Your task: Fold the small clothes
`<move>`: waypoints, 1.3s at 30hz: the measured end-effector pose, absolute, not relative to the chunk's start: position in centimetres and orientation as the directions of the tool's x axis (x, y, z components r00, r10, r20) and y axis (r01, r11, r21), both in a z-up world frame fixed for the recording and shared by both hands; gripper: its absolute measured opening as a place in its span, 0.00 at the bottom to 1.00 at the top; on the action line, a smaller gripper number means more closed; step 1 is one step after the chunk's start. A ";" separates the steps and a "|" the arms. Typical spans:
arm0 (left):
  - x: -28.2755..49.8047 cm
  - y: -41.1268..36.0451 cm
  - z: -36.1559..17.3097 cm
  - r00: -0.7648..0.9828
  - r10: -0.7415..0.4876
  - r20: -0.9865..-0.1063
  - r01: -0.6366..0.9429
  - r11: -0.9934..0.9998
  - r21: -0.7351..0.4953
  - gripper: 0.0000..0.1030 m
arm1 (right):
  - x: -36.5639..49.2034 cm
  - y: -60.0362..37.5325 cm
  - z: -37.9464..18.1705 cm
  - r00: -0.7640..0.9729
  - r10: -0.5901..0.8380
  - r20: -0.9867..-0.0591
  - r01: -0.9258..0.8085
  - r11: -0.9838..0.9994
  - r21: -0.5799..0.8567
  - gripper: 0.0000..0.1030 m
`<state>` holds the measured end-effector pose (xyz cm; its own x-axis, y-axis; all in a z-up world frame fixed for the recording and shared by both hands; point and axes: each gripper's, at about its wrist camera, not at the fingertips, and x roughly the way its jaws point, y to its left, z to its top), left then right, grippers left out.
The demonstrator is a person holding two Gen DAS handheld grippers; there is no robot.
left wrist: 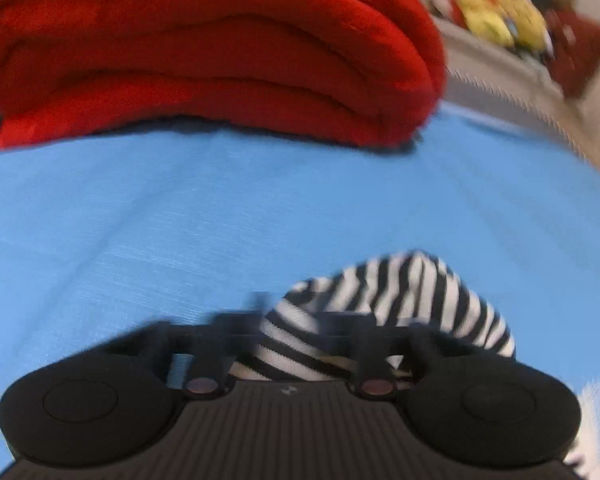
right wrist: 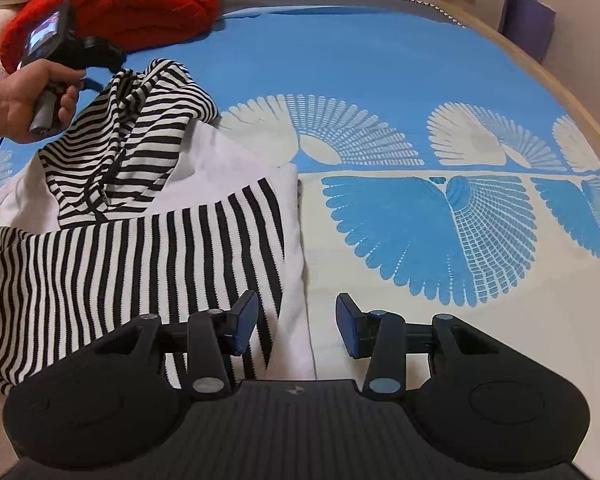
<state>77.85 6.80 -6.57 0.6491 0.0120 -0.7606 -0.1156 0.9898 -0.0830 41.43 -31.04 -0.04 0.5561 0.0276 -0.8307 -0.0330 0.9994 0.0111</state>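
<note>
1. Left gripper (left wrist: 288, 344) is clamped on a bunched fold of the striped garment (right wrist: 140, 216), lifting it clear so it can fold over.
2. My right gripper (right wrist: 296, 324) hovers agape above the hem, gripping nothing.
3. Both work on the blue bedspread (right wrist: 380, 60), near the red blanket (left wrist: 204, 48).

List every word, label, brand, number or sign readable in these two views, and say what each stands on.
No readable text in either view.
Small pale mark on the left gripper body: too small to read.
Same mark on the right gripper body: too small to read.
Lit screen on the hand-held left gripper: blurred, unreadable.
</note>
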 end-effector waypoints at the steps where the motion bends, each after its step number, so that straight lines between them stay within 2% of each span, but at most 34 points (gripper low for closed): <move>1: 77.4 6.6 -6.3 0.658 -0.007 -0.753 -0.094 0.991 -0.092 0.01 | 41.4 -30.9 0.0 0.559 0.025 -0.829 -0.037 0.999 0.005 0.44; 4: 73.6 5.7 -3.5 0.727 -0.071 -0.683 0.009 0.996 -0.094 0.01 | 41.4 -31.1 0.3 0.568 0.023 -0.822 -0.034 0.999 0.005 0.44; 5: 71.4 4.8 -2.2 0.752 -0.079 -0.654 0.068 0.997 -0.041 0.01 | 41.5 -31.3 0.6 0.573 0.020 -0.819 -0.025 1.000 0.007 0.44; 7: 65.7 3.2 0.1 0.797 -0.125 -0.591 0.175 0.984 0.028 0.01 | 41.5 -31.9 1.2 0.589 0.013 -0.808 0.001 1.000 0.016 0.44; 10: 53.8 2.2 4.2 0.828 -0.269 -0.492 0.329 0.944 0.037 0.01 | 41.2 -32.8 2.5 0.621 0.009 -0.784 0.051 0.997 0.052 0.44; 13: 42.4 2.4 6.0 0.786 -0.378 -0.489 0.423 0.906 -0.019 0.01 | 40.6 -33.5 4.0 0.666 0.005 -0.746 0.089 0.992 0.086 0.44; 16: 33.1 3.8 5.5 0.657 -0.442 -0.611 0.477 0.871 -0.118 0.03 | 40.0 -34.6 5.0 0.697 -0.015 -0.717 0.162 0.977 0.137 0.45; 18: 29.7 5.1 4.9 0.586 -0.437 -0.682 0.440 0.879 -0.185 0.06 | 39.7 -35.2 5.4 0.704 -0.009 -0.710 0.201 0.962 0.188 0.45; 20: 28.9 6.7 5.1 0.604 -0.357 -0.712 0.318 0.928 -0.196 0.17 | 39.5 -35.3 5.8 0.711 0.005 -0.703 0.208 0.954 0.217 0.46; 21: 29.2 7.6 5.2 0.614 -0.305 -0.728 0.227 0.952 -0.207 0.28 | 39.3 -35.2 5.9 0.714 0.022 -0.699 0.201 0.951 0.235 0.46; 22: 29.9 8.5 5.0 0.611 -0.259 -0.748 0.121 0.964 -0.236 0.34 | 39.2 -35.1 5.9 0.715 0.047 -0.697 0.192 0.946 0.260 0.47; 25: 32.0 11.5 2.9 0.602 -0.244 -0.760 -0.137 0.907 -0.399 0.39 | 39.3 -34.3 5.0 0.682 0.130 -0.719 0.159 0.934 0.320 0.49; 28: 33.9 11.9 -0.3 0.532 -0.255 -0.808 -0.325 0.819 -0.472 0.40 | 39.8 -33.5 2.9 0.596 0.223 -0.771 0.147 0.914 0.378 0.49; 31: 36.1 11.7 -3.4 0.422 -0.374 -0.826 -0.409 0.734 -0.542 0.40 | 40.3 -32.7 0.6 0.519 0.260 -0.814 0.170 0.902 0.396 0.49; 36: 37.0 10.9 -5.9 0.338 -0.314 -0.887 -0.491 0.745 -0.451 0.40 | 41.1 -31.1 -2.5 0.431 0.322 -0.843 0.204 0.875 0.439 0.49; 37: 36.6 11.1 -6.4 0.328 -0.340 -0.882 -0.510 0.722 -0.468 0.37 | 41.3 -30.8 -3.2 0.412 0.332 -0.848 0.214 0.870 0.444 0.49; 38: 35.9 11.5 -6.9 0.328 -0.371 -0.869 -0.527 0.692 -0.494 0.31 | 41.4 -30.4 -3.5 0.404 0.323 -0.856 0.220 0.874 0.434 0.42; 39: 35.9 11.7 -7.0 0.336 -0.384 -0.860 -0.532 0.676 -0.510 0.14 | 41.4 -30.0 -3.8 0.407 0.295 -0.864 0.223 0.886 0.407 0.35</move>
